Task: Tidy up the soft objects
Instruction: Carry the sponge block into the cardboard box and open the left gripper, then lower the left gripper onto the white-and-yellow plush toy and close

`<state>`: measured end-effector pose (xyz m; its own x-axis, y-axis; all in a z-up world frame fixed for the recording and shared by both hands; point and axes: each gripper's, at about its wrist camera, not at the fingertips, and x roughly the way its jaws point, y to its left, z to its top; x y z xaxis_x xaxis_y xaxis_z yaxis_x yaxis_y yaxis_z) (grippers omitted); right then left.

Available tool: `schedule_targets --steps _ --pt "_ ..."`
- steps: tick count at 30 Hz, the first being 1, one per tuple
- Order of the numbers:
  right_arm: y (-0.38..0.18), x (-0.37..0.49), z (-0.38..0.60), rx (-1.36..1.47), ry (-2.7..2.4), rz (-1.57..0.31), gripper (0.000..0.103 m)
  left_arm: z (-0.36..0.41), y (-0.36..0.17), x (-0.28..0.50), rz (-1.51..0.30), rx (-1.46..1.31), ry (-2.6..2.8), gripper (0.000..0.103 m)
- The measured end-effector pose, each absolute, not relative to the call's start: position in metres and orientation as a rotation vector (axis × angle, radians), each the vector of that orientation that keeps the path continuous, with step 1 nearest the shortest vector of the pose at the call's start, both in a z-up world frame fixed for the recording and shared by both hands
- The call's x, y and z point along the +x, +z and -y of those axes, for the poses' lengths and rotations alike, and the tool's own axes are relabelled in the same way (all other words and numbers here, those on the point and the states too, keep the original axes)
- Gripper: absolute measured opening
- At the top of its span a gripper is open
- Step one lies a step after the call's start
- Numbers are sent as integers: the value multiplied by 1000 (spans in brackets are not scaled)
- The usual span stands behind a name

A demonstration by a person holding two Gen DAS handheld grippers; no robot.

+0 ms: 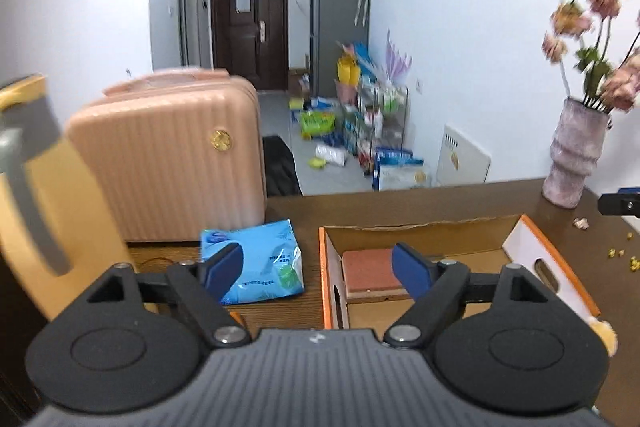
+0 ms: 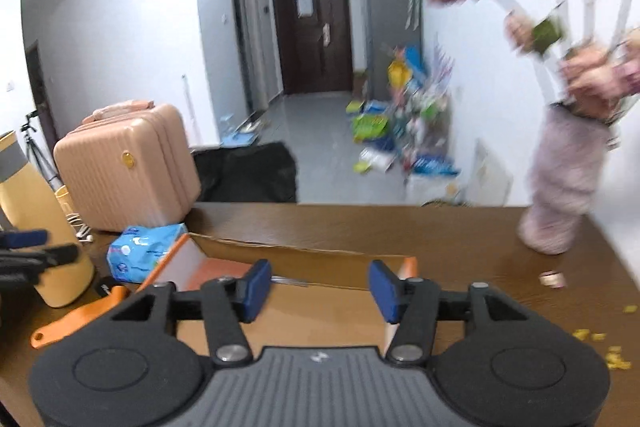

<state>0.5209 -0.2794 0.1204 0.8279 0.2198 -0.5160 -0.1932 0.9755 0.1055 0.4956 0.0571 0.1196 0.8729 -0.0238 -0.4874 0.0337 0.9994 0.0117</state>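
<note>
A blue soft tissue pack (image 1: 260, 259) lies on the brown table beside an open cardboard box (image 1: 420, 237) with orange edges. A flat reddish-brown pad (image 1: 372, 271) rests in the box's left part. My left gripper (image 1: 318, 273) hovers above the box's left wall, open, with nothing between its blue pads. In the right wrist view my right gripper (image 2: 320, 289) stands open and empty over the same box (image 2: 328, 263). The tissue pack (image 2: 144, 251) lies to its left. A yellowish fuzzy thing (image 1: 604, 333) peeks out at the box's near right corner.
A pink suitcase (image 1: 172, 163) stands behind the tissue pack. A yellow jug (image 1: 36, 207) is at the left. A vase of flowers (image 1: 576, 155) stands at the table's far right, with crumbs (image 2: 616, 359) scattered near it. Beyond the table edge the floor is cluttered.
</note>
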Motion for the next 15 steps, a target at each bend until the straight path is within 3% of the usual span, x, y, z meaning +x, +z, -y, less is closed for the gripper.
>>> schedule_targets --steps 7,15 --pt "122 418 294 30 235 -416 57 -45 126 393 -380 27 -39 92" --pt "61 245 272 -17 290 -234 61 -16 69 228 -222 107 -64 100"
